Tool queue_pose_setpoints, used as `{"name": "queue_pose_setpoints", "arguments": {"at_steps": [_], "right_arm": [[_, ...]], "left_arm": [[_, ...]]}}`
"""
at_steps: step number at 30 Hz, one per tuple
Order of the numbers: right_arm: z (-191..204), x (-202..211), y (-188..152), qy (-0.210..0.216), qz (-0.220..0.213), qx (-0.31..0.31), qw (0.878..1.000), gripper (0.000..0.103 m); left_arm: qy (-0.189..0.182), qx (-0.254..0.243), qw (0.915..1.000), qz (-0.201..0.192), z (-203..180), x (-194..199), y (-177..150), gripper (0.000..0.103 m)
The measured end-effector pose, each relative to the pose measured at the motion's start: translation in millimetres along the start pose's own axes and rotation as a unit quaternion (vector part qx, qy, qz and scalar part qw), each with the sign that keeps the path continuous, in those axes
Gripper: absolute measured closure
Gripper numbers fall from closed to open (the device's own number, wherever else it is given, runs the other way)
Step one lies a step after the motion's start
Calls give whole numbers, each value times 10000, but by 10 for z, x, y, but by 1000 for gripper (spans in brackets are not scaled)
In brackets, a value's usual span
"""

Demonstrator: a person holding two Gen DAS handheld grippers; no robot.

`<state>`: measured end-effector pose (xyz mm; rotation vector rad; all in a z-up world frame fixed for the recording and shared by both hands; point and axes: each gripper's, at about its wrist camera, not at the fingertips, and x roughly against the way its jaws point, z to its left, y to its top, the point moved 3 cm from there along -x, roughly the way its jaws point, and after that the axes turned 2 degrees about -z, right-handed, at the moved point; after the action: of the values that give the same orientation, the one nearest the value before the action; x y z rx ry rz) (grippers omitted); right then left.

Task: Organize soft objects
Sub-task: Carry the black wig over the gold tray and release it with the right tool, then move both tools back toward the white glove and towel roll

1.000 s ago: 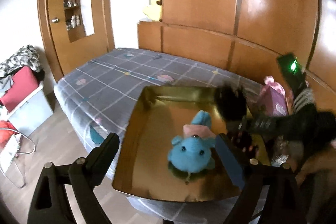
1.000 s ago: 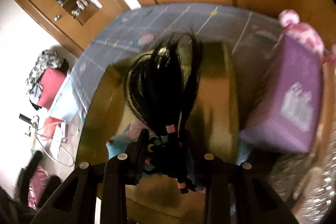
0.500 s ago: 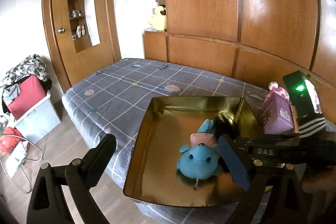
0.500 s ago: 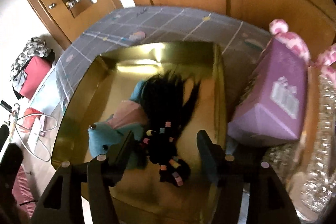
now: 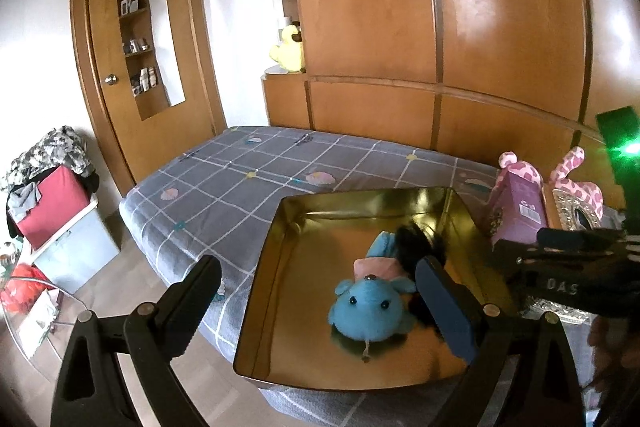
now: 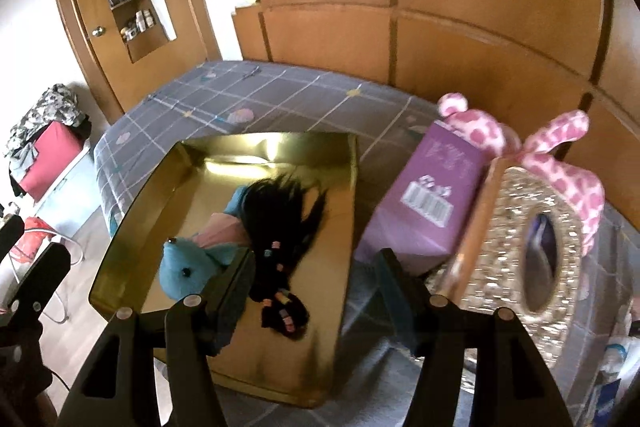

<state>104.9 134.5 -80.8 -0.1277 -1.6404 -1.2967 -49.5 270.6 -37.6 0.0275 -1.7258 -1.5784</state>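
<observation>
From the left wrist, the left hand-held gripper (image 5: pixel 316 285) is seen spread wide and empty above the gold tray (image 5: pixel 264 267) on the bed (image 5: pixel 240 183). From the right wrist, the black-haired doll (image 6: pixel 282 227) is seen dropped beside the blue plush (image 6: pixel 190 263); the right hand-held gripper (image 6: pixel 314 273) has been opened and now carries nothing.

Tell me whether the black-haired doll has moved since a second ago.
Yes. The black-haired doll has dropped out of the right gripper, whose jaws have just been opening, and lies in the gold tray beside the blue plush.

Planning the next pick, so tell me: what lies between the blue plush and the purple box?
The black-haired doll, in the gold tray, per the right wrist view.
</observation>
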Motion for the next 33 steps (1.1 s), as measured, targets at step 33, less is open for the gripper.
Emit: {"name": "queue_pose_setpoints", "arguments": {"at_steps": [33], "right_arm": [[-1695, 1034, -406, -1420, -684, -1053, 9819, 40]], "left_arm": [[-830, -1051, 9907, -222, -968, 228, 68, 5]]}}
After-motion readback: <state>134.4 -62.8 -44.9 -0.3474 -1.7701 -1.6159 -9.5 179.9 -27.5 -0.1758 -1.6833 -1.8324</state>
